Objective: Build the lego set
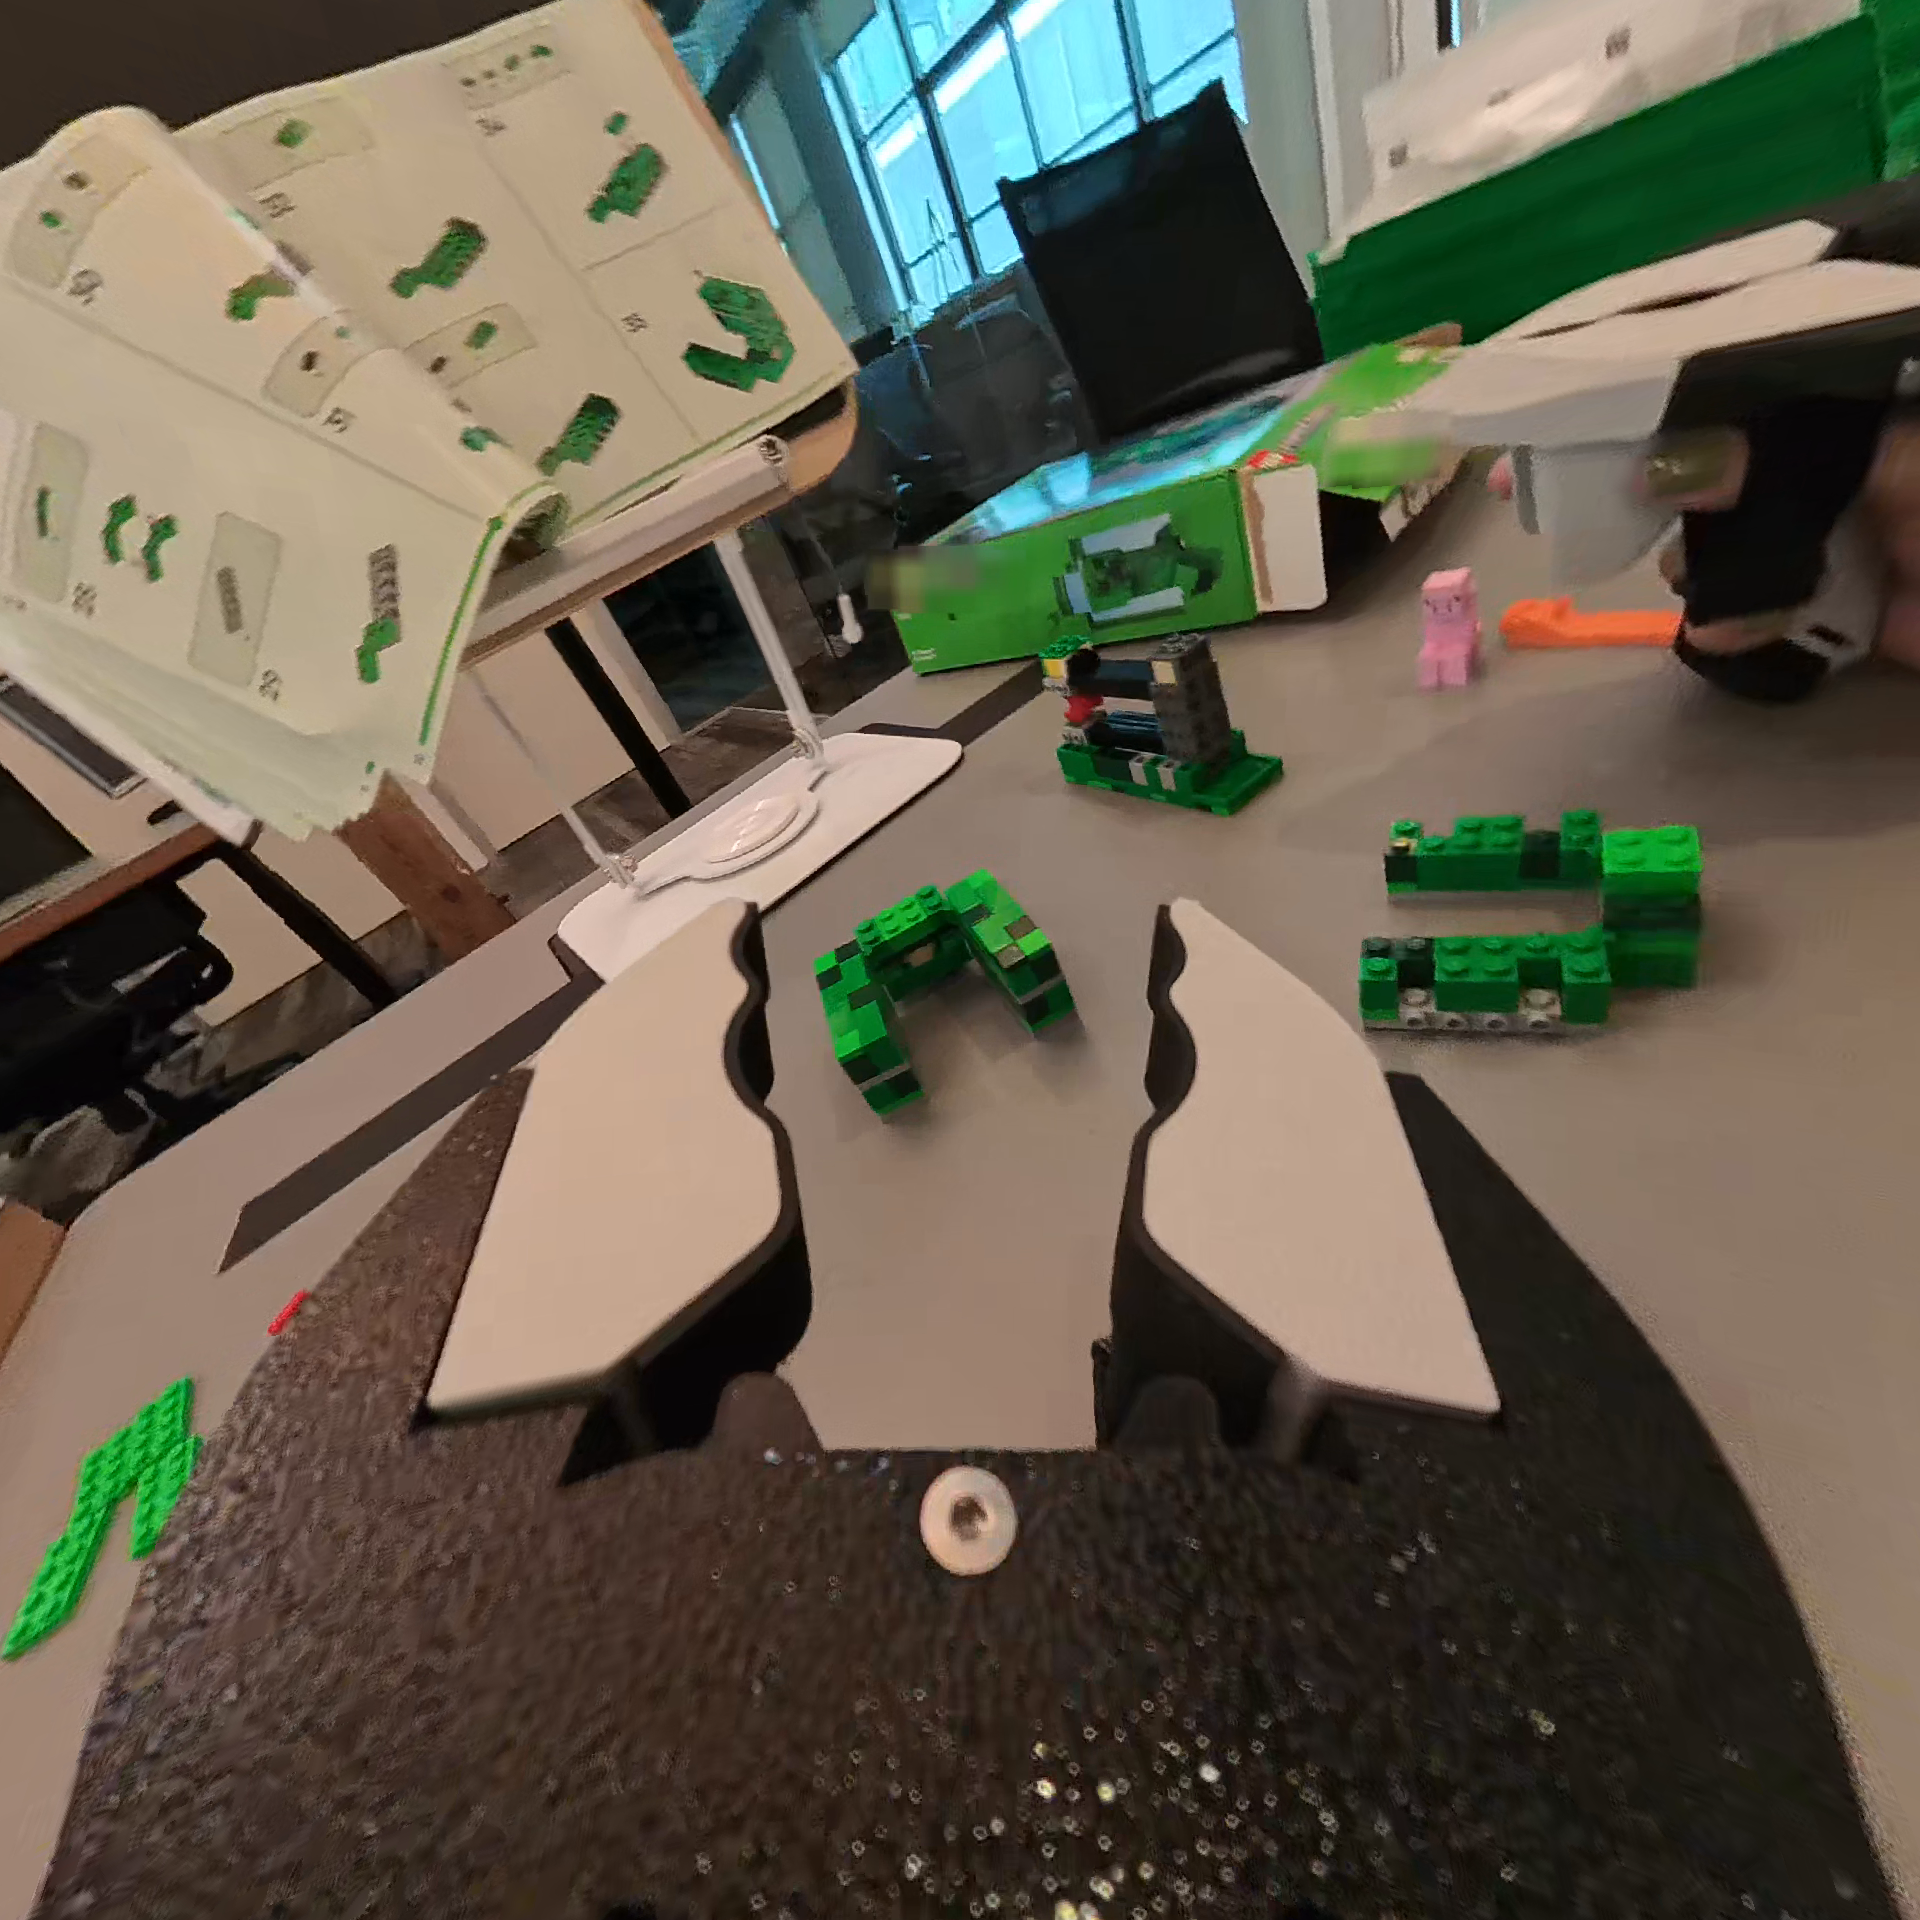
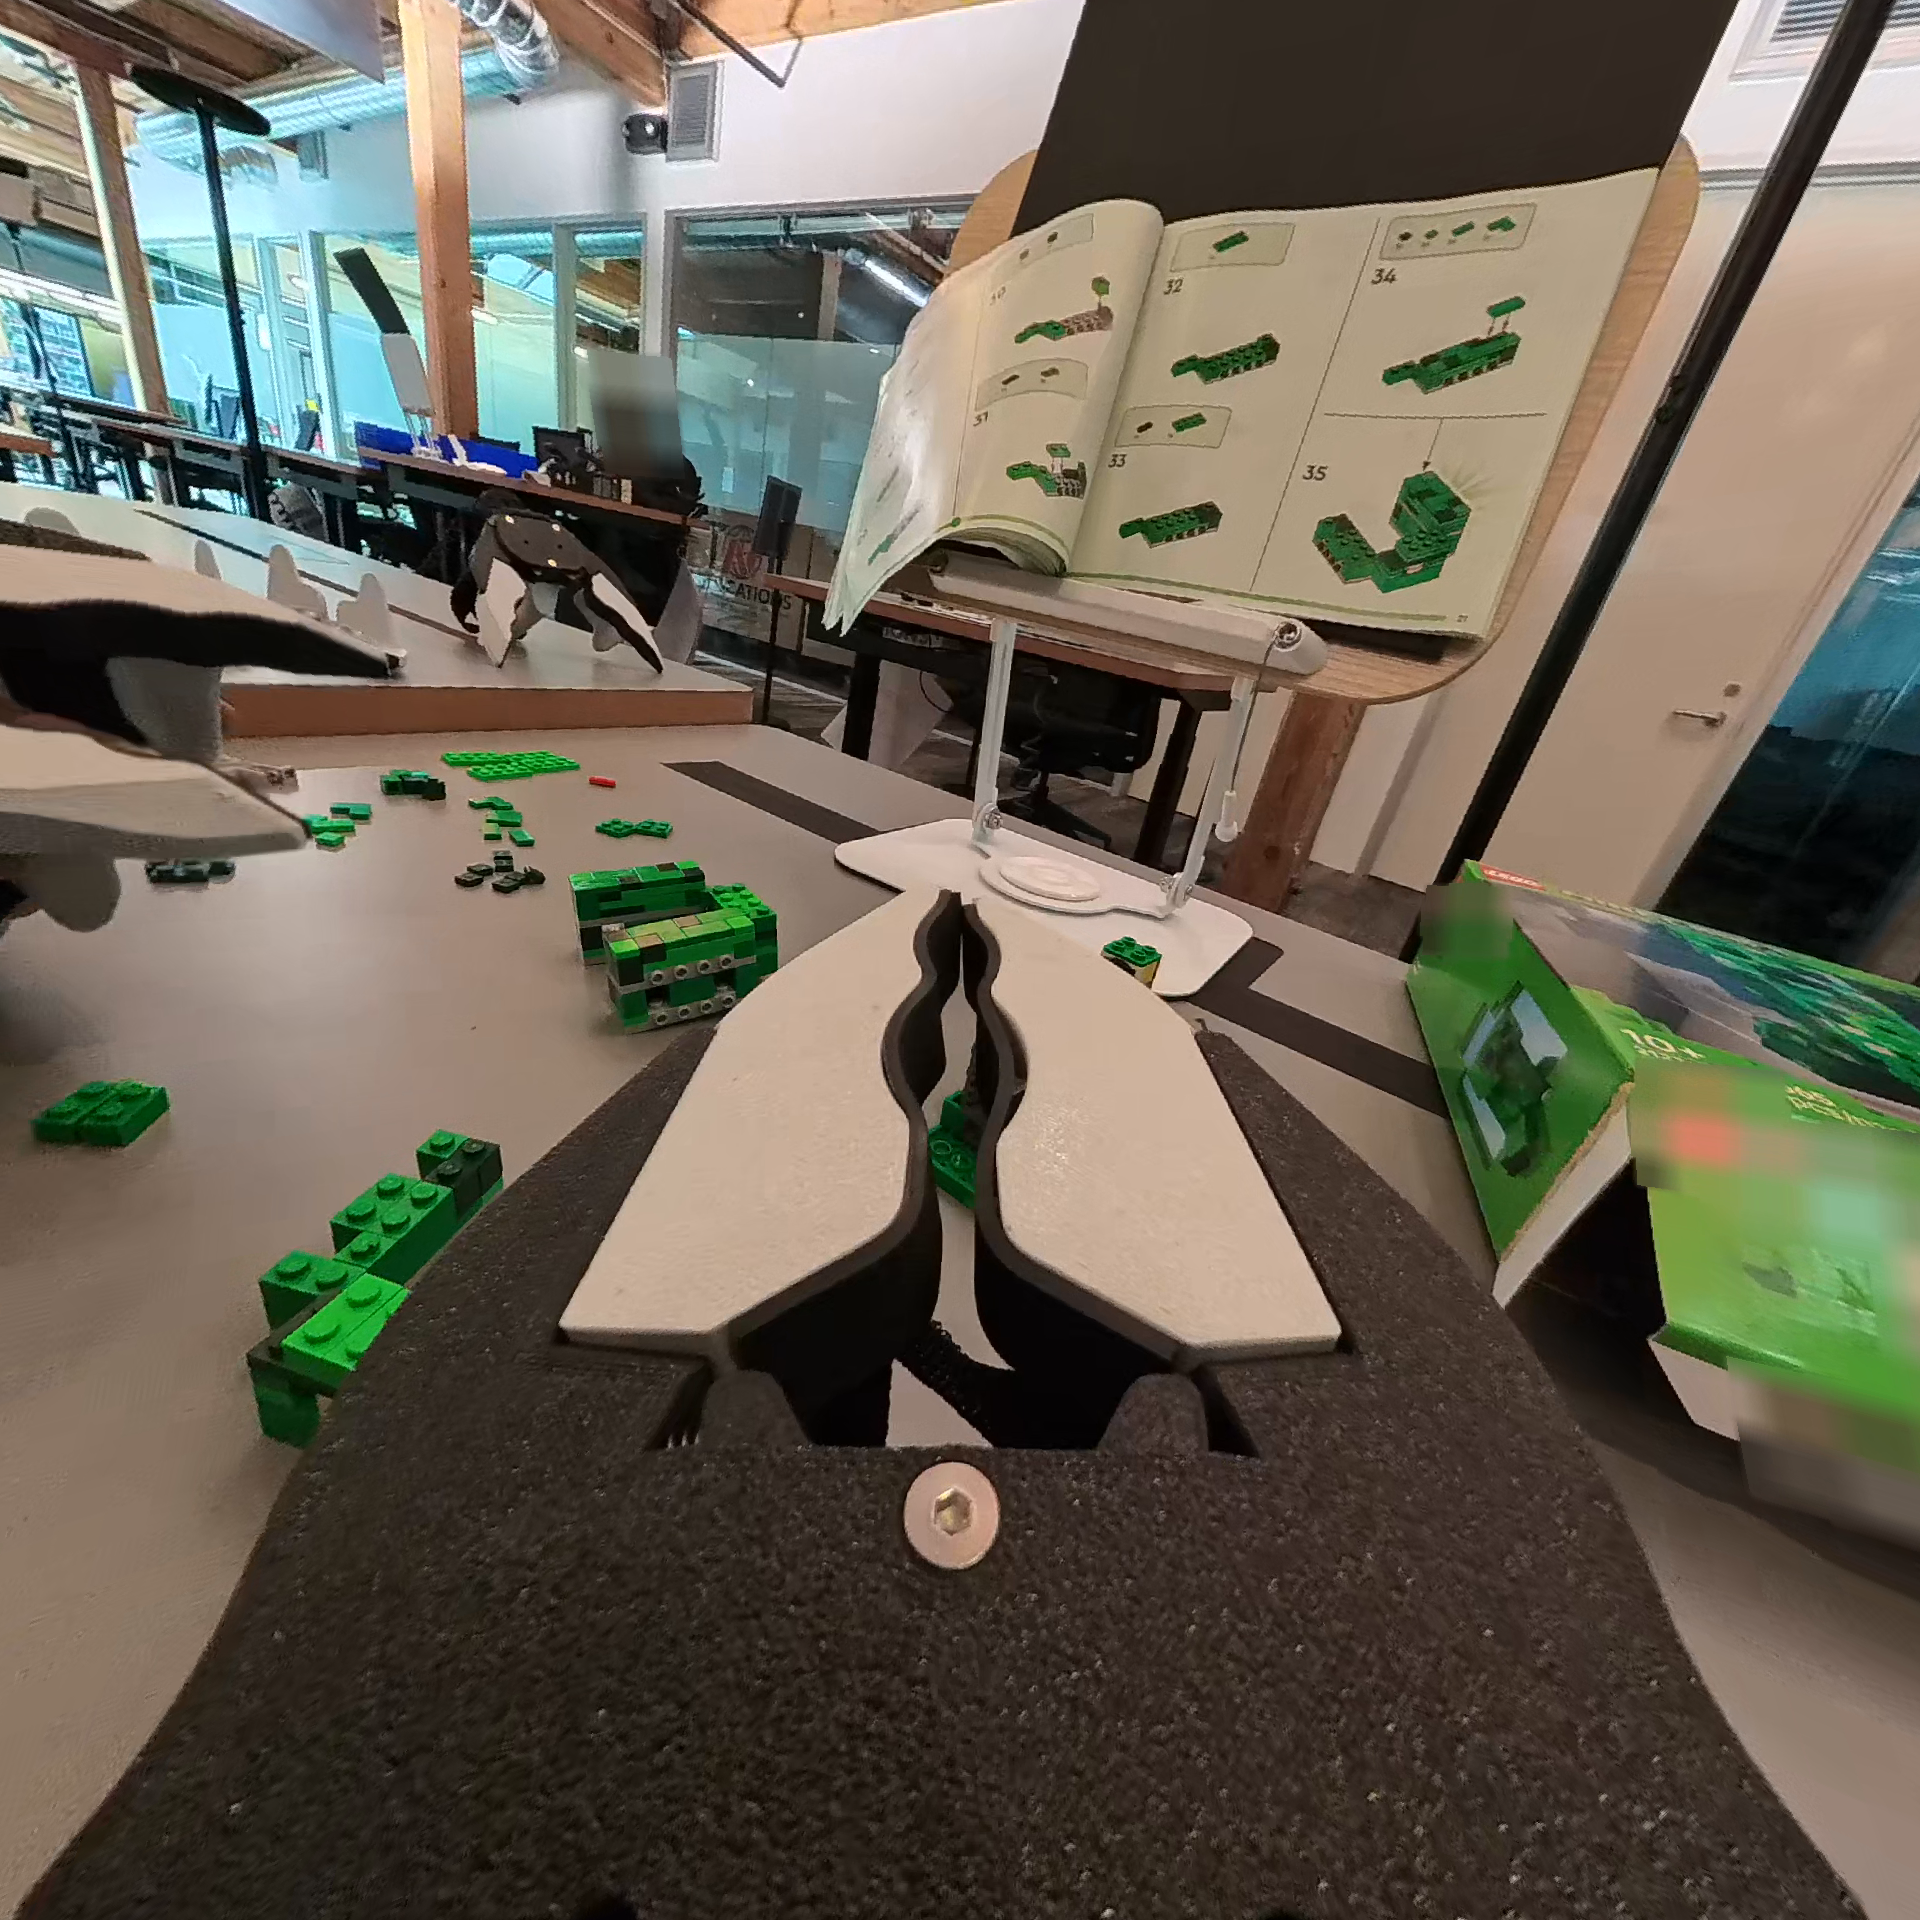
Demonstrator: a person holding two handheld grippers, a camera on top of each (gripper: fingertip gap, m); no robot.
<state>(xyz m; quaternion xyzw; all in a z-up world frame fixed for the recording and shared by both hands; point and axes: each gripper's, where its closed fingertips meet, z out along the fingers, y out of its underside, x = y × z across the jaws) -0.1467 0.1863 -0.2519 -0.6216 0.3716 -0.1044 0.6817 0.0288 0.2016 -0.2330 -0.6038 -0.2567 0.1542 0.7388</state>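
Observation:
My left gripper (image 1: 961, 925) is open and empty, low over the grey table (image 1: 1455, 1195). A small U-shaped green Lego assembly (image 1: 940, 987) lies on the table just ahead, between the fingertips and apart from them. It also shows in the right wrist view (image 2: 353, 1268). A larger C-shaped green assembly with grey holed bricks (image 1: 1538, 925) (image 2: 675, 956) lies to its right. A black, grey and green build (image 1: 1153, 727) stands farther back. My right gripper (image 2: 961, 909) is shut, raised over the table. Green studs (image 2: 951, 1143) show through the gap between its fingers, lower down. Nothing shows between its tips.
The open instruction booklet (image 2: 1299, 395) rests on a white stand (image 2: 1049, 883) at the table's far edge. The green Lego box (image 2: 1662, 1091) lies on the right. Loose green pieces (image 2: 499, 821), green plates (image 1: 104, 1507), a pink figure (image 1: 1449, 629) and an orange separator (image 1: 1579, 623) are scattered about. Across from one pair of fingers to the other is roughly 20 centimeters.

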